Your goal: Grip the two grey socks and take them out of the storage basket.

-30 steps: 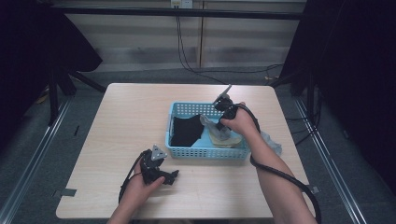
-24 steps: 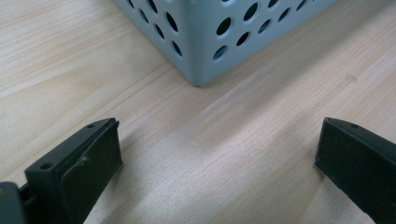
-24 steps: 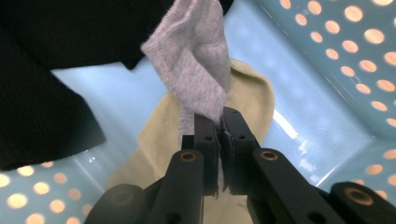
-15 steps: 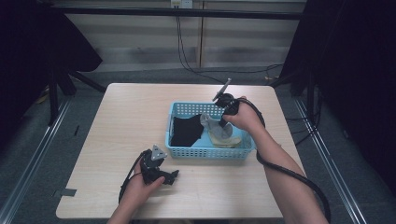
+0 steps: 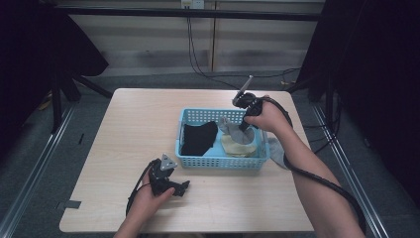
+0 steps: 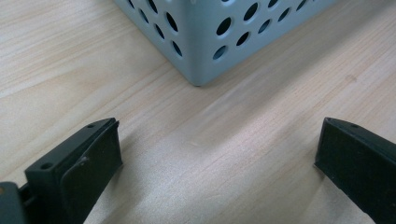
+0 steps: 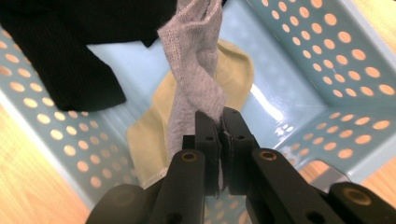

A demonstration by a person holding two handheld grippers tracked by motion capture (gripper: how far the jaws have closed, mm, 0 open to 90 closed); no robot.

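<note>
Right gripper view shows your right gripper (image 7: 219,123) clamped on the grey sock (image 7: 196,60), hanging above the blue basket (image 7: 327,60); your left gripper (image 6: 217,154) stands wide apart over the table (image 6: 233,140).

My right gripper (image 7: 219,126) hangs at two o'clock, jaws pinched shut; my left gripper (image 5: 166,179) rests at seven o'clock, jaws wide.

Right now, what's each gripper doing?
Left gripper: open, holding nothing, resting on the table.
Right gripper: shut on the grey sock, over the blue basket.
</note>
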